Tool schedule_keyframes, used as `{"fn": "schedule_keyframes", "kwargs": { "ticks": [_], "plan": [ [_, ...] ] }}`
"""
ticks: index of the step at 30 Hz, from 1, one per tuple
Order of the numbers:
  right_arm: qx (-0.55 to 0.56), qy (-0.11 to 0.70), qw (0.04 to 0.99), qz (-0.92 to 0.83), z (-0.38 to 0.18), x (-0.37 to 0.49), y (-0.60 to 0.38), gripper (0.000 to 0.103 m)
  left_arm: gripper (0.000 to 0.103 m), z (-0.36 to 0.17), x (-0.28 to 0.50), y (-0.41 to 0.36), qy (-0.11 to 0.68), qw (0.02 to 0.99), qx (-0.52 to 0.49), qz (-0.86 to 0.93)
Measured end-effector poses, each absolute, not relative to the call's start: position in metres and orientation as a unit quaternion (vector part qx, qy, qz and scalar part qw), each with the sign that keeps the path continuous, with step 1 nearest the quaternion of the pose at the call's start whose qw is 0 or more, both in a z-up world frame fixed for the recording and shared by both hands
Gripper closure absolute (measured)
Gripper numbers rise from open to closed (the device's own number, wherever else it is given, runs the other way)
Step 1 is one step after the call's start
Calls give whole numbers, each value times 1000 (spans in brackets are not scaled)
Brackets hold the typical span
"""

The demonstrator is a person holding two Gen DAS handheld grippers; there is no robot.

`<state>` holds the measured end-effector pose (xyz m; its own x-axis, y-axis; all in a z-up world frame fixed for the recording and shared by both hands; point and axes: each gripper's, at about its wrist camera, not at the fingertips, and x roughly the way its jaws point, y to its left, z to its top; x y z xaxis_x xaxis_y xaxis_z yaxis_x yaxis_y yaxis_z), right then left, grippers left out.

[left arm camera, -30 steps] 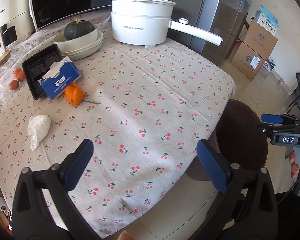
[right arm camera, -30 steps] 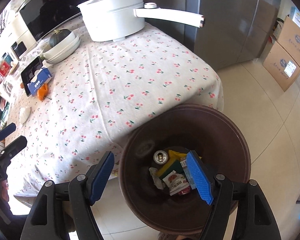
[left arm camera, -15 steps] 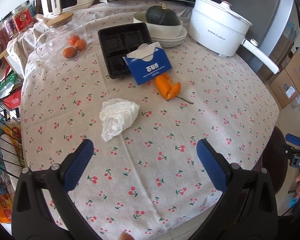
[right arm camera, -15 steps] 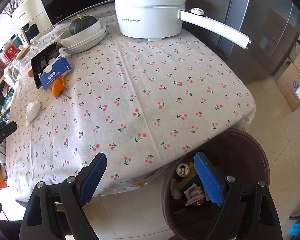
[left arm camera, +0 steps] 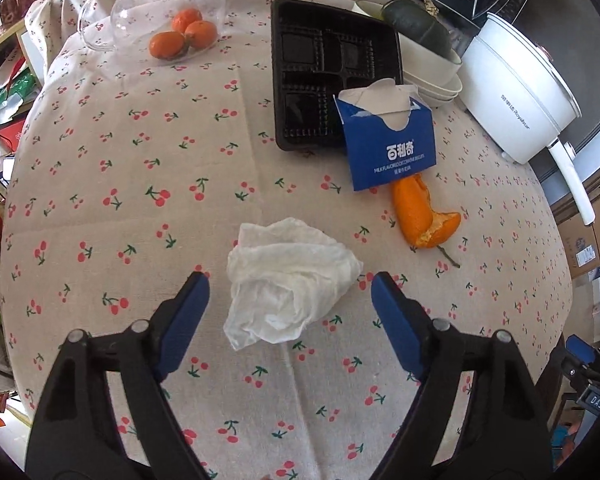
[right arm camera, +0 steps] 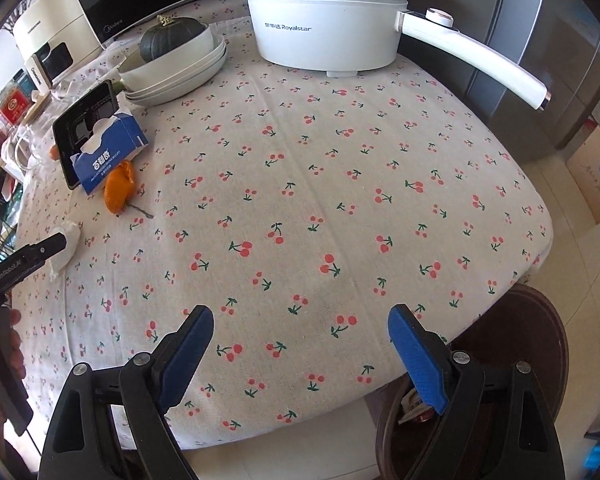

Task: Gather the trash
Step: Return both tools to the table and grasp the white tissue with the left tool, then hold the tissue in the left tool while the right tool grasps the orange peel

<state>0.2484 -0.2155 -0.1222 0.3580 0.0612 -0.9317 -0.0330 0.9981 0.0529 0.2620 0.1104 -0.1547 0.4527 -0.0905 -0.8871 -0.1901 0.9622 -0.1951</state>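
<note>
A crumpled white tissue lies on the cherry-print tablecloth. My left gripper is open, its blue fingers on either side of the tissue, not touching it. Beyond lie an orange peel, a torn blue biscuit box and a black plastic tray. My right gripper is open and empty over the table's near edge. The brown trash bin stands on the floor at its lower right, with trash inside. The tissue, peel and box also show at far left.
A white electric pot with a long handle stands at the back. A green squash sits in stacked white bowls. Oranges lie under a glass cover. Cardboard boxes stand on the floor at right.
My left gripper has swung left from the bin side and come down around the tissue. My right gripper has lifted away from over the bin toward the table's edge.
</note>
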Motion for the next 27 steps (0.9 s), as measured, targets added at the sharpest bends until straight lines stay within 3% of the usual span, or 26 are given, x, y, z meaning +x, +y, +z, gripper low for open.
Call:
{"fn": "schedule_keyframes", "kwargs": {
  "ticks": [5, 9, 15, 27],
  "plan": [
    [19, 567, 823, 29, -125, 252, -211, 13, 46, -162, 269, 109, 523, 841, -133, 35],
    [27, 568, 822, 29, -127, 254, -207, 13, 78, -155, 266, 113, 517, 844, -140, 32],
    [37, 562, 825, 50, -127, 260, -184, 13, 86, -138, 253, 126, 509, 848, -146, 16],
    [56, 547, 826, 125, -143, 306, -88, 13, 86, -100, 228, 164, 476, 859, -189, 0]
  ]
}}
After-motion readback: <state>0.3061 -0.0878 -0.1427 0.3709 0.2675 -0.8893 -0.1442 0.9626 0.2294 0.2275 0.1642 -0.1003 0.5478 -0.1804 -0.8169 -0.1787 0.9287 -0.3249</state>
